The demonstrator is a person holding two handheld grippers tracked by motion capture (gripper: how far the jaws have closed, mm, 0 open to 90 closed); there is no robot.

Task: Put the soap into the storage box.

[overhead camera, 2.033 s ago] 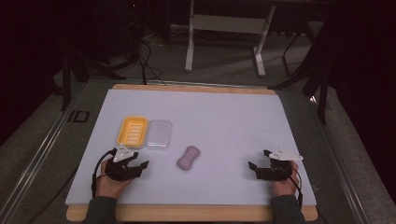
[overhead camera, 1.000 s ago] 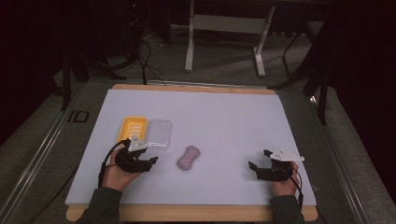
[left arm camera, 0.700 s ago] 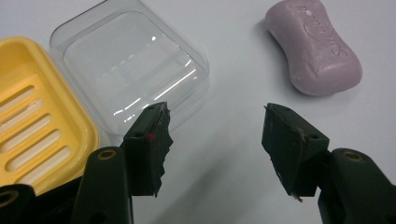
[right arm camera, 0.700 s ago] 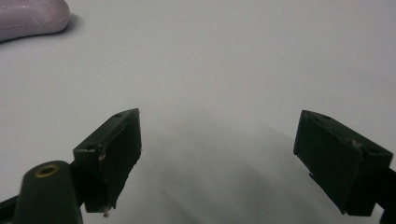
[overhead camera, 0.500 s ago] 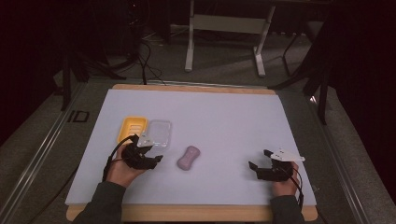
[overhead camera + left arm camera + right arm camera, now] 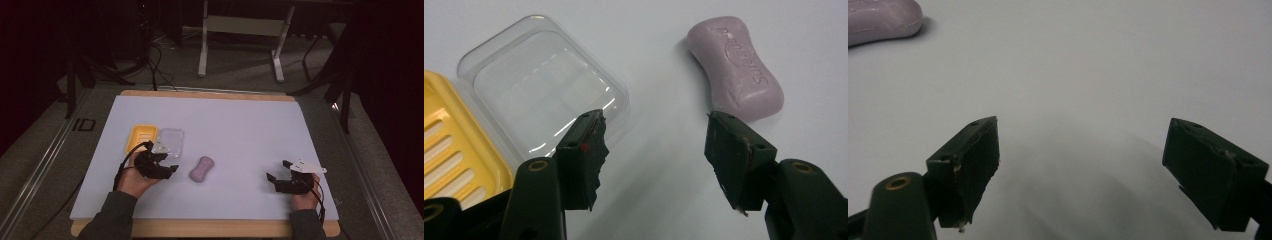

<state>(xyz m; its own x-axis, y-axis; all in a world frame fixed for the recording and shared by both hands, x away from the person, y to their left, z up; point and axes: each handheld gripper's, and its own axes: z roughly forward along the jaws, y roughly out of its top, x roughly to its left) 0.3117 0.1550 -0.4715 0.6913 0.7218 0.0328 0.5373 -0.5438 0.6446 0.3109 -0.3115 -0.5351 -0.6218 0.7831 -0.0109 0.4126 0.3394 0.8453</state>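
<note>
Soap [image 6: 201,168] is what we are working toward; it lies flat on the desk [image 6: 240,125], a purple bar a little left of the middle and well apart from either edge.

At the far left we see a yellow dish [image 6: 140,137], and touching its right side a clear lid [image 6: 170,141], both flat on the desk. Just in front of them our left tongs [image 6: 170,169] hover, pointing toward the soap and near its left end without touching it. In the left gripper view the left tongs [image 6: 654,145] stand with their jaws apart and nothing between them but bare desk; the lid [image 6: 544,85] lies beyond one jaw, the dish [image 6: 454,150] at the picture's left edge, and the soap [image 6: 736,67] just past the other jaw.

Right of the soap the desk is plain up to our right tongs [image 6: 277,172], which sit low near the front right corner, well apart from the soap. In the right gripper view the right tongs [image 6: 1080,150] are wide and hold nothing, with the soap [image 6: 880,20] far off in the upper left corner.
</note>
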